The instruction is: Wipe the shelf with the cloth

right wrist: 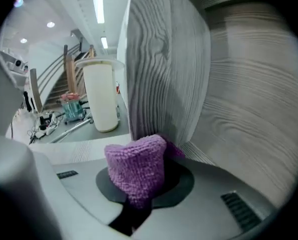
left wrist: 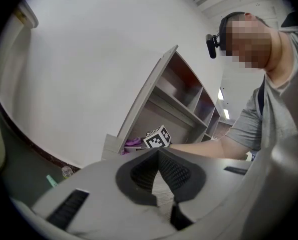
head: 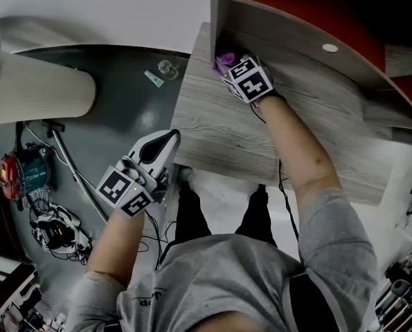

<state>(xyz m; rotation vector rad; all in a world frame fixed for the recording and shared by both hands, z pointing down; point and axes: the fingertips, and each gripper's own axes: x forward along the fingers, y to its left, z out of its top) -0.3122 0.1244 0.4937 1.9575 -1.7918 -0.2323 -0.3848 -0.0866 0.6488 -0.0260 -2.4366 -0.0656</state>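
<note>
The grey shirt (head: 247, 282) is closest, filling 6 o'clock in the head view. From there the left arm (head: 119, 244) goes out toward 8 o'clock. The left gripper (head: 165, 144) hangs over the dark floor (head: 115, 116), just beside the near corner of the shelf (head: 219, 137). I can't tell if it actually touches the edge. Its own view shows the jaws pressed together, pad on pad, with nothing between them.

Down on the floor at 9 o'clock there's a tangle of cables (head: 53, 230) and a red and teal tool (head: 22, 175).

The right arm (head: 296, 144) stretches toward 12 o'clock across the grey wood-grain board. The right gripper (head: 228, 63) is way back in the corner, where the board meets the upright side panel (right wrist: 164, 59). Its jaws are pinched on the purple cloth (right wrist: 136, 174). The cloth bunches up above the jaws and sits right against the foot of that panel, in the far left corner of the shelf.

Further out on the floor, around 11 o'clock, there's a little clear bottle (head: 167, 67) with a green bit (head: 154, 79) just beside it.
</note>
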